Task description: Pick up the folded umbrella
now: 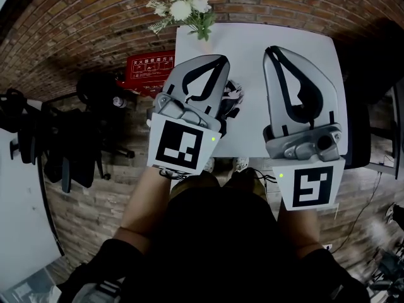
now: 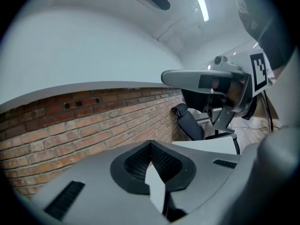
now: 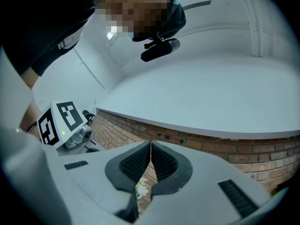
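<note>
The umbrella (image 1: 232, 100) peeked out at three o'clock of the clenched, empty left gripper (image 1: 222, 59), nearer it than the equally clenched right gripper (image 1: 271, 50); its long axis was hidden.

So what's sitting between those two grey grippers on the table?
In the head view, a dark patterned bundle, likely the folded umbrella, peeks out beside the left gripper; the rest up to the right gripper is bare white table.
</note>
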Motion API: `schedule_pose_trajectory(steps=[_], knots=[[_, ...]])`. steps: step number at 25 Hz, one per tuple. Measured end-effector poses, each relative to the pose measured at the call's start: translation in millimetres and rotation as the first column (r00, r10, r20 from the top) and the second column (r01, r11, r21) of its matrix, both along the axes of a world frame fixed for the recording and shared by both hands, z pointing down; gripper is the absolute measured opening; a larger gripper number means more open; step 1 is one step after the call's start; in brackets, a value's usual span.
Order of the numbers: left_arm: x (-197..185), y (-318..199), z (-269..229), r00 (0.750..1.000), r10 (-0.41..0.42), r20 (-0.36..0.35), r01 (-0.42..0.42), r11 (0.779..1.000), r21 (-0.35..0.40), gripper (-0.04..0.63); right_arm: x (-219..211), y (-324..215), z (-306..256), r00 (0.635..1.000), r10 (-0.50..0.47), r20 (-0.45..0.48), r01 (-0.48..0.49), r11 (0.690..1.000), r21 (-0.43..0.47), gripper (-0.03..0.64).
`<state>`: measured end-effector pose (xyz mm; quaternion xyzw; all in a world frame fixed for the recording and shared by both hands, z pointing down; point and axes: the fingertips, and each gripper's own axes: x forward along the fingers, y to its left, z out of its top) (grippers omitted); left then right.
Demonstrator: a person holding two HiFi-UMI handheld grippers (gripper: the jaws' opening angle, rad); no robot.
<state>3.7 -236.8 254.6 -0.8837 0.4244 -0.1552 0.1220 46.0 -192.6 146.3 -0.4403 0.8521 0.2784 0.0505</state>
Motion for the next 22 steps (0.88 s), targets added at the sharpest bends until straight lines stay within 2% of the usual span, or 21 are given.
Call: schedule_pose_trajectory(steps=[3, 7, 12, 17, 22], knots=[[2, -3, 18, 0.999, 0.001, 0.046, 0.002, 0.998, -0.065, 0.008, -1, 0, 1, 1.000, -0.005, 0.003, 0.005, 1.000, -0.001, 0.031], [1, -8, 41, 0.998, -0.002, 0.062, 0.010, 0.991, -0.136, 0.008, -3, 0, 3, 1.000, -0.010, 0.002, 0.010, 1.000, -0.004, 0.031], [7, -6, 78, 0.994, 0.038, 0.101, -0.013, 0.971, -0.240, 0.008, -2, -2, 2, 1.000, -0.001, 0.003, 0.001, 1.000, 0.002, 0.031], [5, -8, 114, 0.989, 0.031, 0.143, 0.021, 0.936, -0.350, 0.008, -1, -3, 0, 1.000, 0.001, 0.005, -0.001, 1.000, 0.005, 0.031], [2, -5, 149, 0.989, 0.034, 0.147, 0.039, 0.882, -0.470, 0.008, 4, -4, 2, 1.000, 0.014, 0.002, -0.014, 1.000, 0.000, 0.031]])
